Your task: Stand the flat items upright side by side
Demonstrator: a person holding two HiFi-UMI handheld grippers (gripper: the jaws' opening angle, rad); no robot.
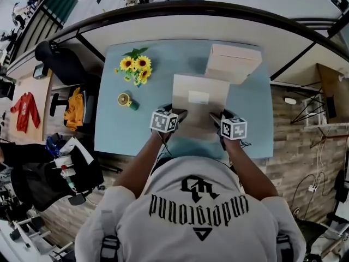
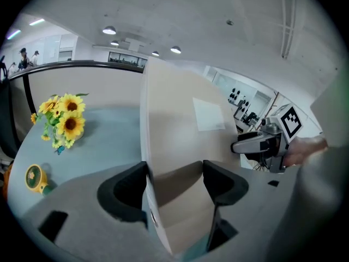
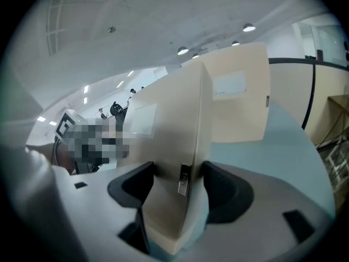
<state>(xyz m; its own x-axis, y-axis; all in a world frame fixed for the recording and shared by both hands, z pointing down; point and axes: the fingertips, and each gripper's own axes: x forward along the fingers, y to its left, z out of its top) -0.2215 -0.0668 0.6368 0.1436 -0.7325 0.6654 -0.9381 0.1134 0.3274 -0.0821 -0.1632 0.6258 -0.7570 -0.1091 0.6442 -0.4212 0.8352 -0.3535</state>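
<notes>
Above the light blue table (image 1: pixel 112 124), our flat beige cardboard box (image 1: pixel 199 98) tilts up, its long axis pointing away from us toward the second beige box (image 1: pixel 233 62), which stands at the far right. The left gripper (image 2: pixel 174 185) and right gripper (image 3: pixel 180 189) each clamp one near corner.

We work at a light blue tabletop (image 1: pixel 117 138) set against a pale parapet panel (image 1: pixel 163 33) capped by a curved dark railing (image 1: pixel 180 10). The floor (image 1: pixel 294 157) around the tabletop is wood plank. To the left stand a black office chair (image 1: pixel 64 64) and a seat carrying a yellow garment (image 1: pixel 75 109); a red garment (image 1: pixel 24 111) lies further left. Overhead, a grey ceiling (image 2: pixel 218 15) carries round recessed lights (image 2: pixel 109 30).
</notes>
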